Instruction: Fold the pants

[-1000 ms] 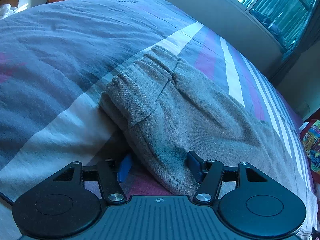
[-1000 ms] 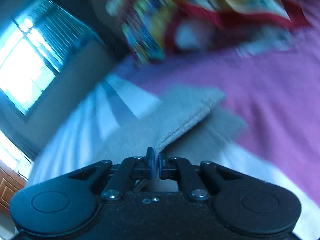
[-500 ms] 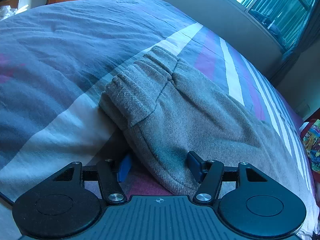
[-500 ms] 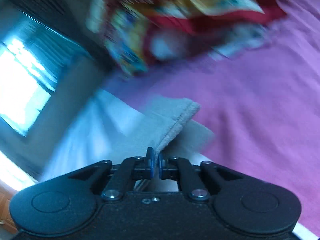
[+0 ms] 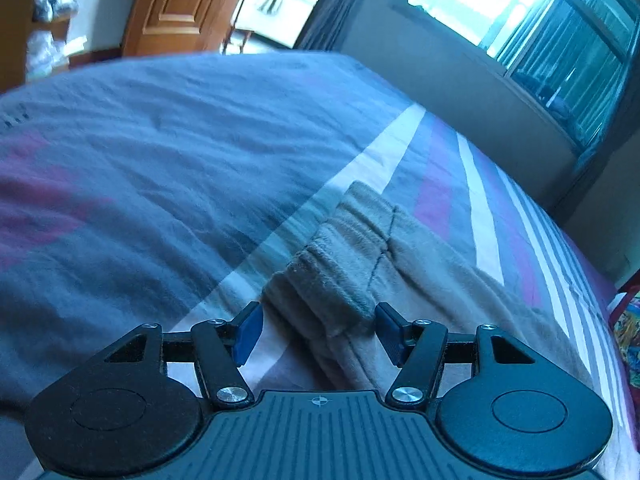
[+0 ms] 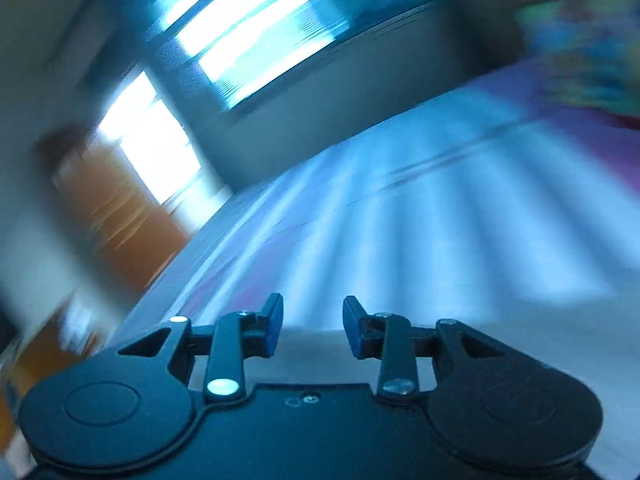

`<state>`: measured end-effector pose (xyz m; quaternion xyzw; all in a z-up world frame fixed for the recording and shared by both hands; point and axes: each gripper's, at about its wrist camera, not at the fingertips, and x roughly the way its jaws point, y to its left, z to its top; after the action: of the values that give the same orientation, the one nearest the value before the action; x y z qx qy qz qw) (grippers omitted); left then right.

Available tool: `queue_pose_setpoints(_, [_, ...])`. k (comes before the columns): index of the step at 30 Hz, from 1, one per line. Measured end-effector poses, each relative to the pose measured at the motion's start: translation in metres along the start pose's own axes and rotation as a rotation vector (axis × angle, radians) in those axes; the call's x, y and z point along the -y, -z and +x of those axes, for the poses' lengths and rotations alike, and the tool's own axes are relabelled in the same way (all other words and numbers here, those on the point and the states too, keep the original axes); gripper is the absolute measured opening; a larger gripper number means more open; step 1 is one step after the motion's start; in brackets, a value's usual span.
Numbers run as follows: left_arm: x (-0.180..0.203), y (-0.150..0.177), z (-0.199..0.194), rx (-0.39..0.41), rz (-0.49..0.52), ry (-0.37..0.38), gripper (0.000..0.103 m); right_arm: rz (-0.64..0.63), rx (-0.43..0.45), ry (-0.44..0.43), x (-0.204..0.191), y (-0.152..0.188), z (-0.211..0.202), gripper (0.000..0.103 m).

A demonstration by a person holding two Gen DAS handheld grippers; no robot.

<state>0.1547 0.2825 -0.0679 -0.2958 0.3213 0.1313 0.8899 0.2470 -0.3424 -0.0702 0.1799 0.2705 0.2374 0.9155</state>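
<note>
Left claw [image 5: 318,332]: we see it spread, straddling the pants [image 5: 360,264] waistband at 12 o'clock.
Right claw [image 6: 312,326]: spread, holding nothing; view blurred.

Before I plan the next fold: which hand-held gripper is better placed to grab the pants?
Left. The left hand-held gripper is open, straddling the pants waistband edge. The right hand-held gripper is open too, its blurred view showing no pants.

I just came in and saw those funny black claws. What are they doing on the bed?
Someone is folding grey pants on the striped bedspread. The left gripper is open, its fingers either side of the pants' bunched edge, not squeezing. The right gripper is open too, holds nothing, and its picture is blurry.
</note>
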Motion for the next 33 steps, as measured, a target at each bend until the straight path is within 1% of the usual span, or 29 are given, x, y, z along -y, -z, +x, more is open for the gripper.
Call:
queue_pose_setpoints(2, [-0.004, -0.003, 0.010, -0.006, -0.032, 0.021, 0.061, -0.100, -0.104, -0.069, -0.030, -0.008, 0.061, 0.039])
queue_pose_setpoints(3, [-0.003, -0.002, 0.014, -0.006, -0.025, 0.020, 0.061, -0.140, -0.152, -0.095, -0.042, -0.011, 0.092, 0.039])
queue_pose_setpoints(5, [-0.001, 0.000, 0.021, -0.010, -0.015, 0.022, 0.060, -0.183, -0.242, -0.123, -0.060, -0.017, 0.147, 0.040])
queue_pose_setpoints(6, [0.001, 0.002, 0.023, -0.011, -0.009, 0.021, 0.058, -0.208, -0.279, -0.134, -0.071, -0.014, 0.168, 0.040])
queue_pose_setpoints(9, [-0.006, 0.006, 0.027, -0.007, -0.031, 0.049, 0.057, -0.251, -0.339, -0.146, -0.079, -0.015, 0.220, 0.040])
queue_pose_setpoints(11, [-0.008, 0.008, 0.028, 0.003, -0.033, 0.062, 0.057, -0.253, -0.366, -0.149, -0.075, -0.018, 0.243, 0.043])
queue_pose_setpoints(13, [-0.008, 0.011, 0.028, 0.015, -0.034, 0.066, 0.057, -0.254, -0.397, -0.155, -0.077, -0.014, 0.256, 0.044])
queue_pose_setpoints(14, [-0.008, 0.012, 0.028, 0.020, -0.033, 0.065, 0.057, -0.255, -0.407, -0.167, -0.074, -0.015, 0.259, 0.043])
queue_pose_setpoints(16, [-0.009, 0.013, 0.027, 0.030, -0.035, 0.065, 0.057, -0.259, -0.424, -0.235, -0.074, -0.018, 0.254, 0.037])
queue_pose_setpoints(18, [-0.008, 0.016, 0.026, 0.039, -0.039, 0.066, 0.056, -0.285, -0.440, -0.291, -0.079, -0.016, 0.247, 0.036])
queue_pose_setpoints(20, [-0.008, 0.016, 0.027, 0.039, -0.042, 0.071, 0.056, -0.307, -0.476, -0.335, -0.084, -0.015, 0.241, 0.035])
queue_pose_setpoints(21, [-0.010, 0.016, 0.027, 0.037, -0.045, 0.076, 0.056, -0.316, -0.501, -0.336, -0.087, -0.014, 0.244, 0.035])
queue_pose_setpoints(23, [-0.010, 0.014, 0.028, 0.031, -0.053, 0.082, 0.055, -0.332, -0.525, -0.293, -0.091, -0.012, 0.255, 0.039])
queue_pose_setpoints(24, [-0.010, 0.013, 0.029, 0.029, -0.048, 0.081, 0.055, -0.324, -0.544, -0.281, -0.092, -0.010, 0.263, 0.039])
queue_pose_setpoints(25, [-0.011, 0.013, 0.027, 0.029, -0.040, 0.081, 0.054, -0.300, -0.564, -0.287, -0.092, -0.009, 0.270, 0.040])
queue_pose_setpoints(26, [-0.011, 0.012, 0.028, 0.029, -0.039, 0.086, 0.047, -0.286, -0.570, -0.293, -0.093, -0.008, 0.273, 0.036])
queue_pose_setpoints(27, [-0.012, 0.011, 0.026, 0.038, -0.049, 0.102, 0.040, -0.285, -0.575, -0.294, -0.095, -0.007, 0.275, 0.030])
queue_pose_setpoints(28, [-0.012, 0.008, 0.022, 0.058, -0.049, 0.112, 0.038, -0.299, -0.566, -0.293, -0.099, -0.006, 0.274, 0.006])
queue_pose_setpoints(29, [-0.011, 0.006, 0.017, 0.086, -0.047, 0.129, 0.037, -0.313, -0.526, -0.287, -0.103, -0.009, 0.269, 0.006])
queue_pose_setpoints(30, [-0.010, 0.005, 0.014, 0.098, -0.028, 0.126, 0.037, -0.303, -0.473, -0.294, -0.106, -0.017, 0.259, 0.006])
queue_pose_setpoints(31, [-0.009, 0.005, 0.018, 0.085, 0.000, 0.099, 0.037, -0.274, -0.420, -0.309, -0.105, -0.025, 0.249, 0.005])
queue_pose_setpoints(32, [-0.012, 0.008, 0.024, 0.067, -0.007, 0.091, 0.037, -0.262, -0.391, -0.311, -0.104, -0.028, 0.246, 0.005])
queue_pose_setpoints(33, [-0.018, 0.010, 0.028, 0.061, -0.027, 0.103, 0.037, -0.283, -0.401, -0.285, -0.105, -0.025, 0.249, 0.005])
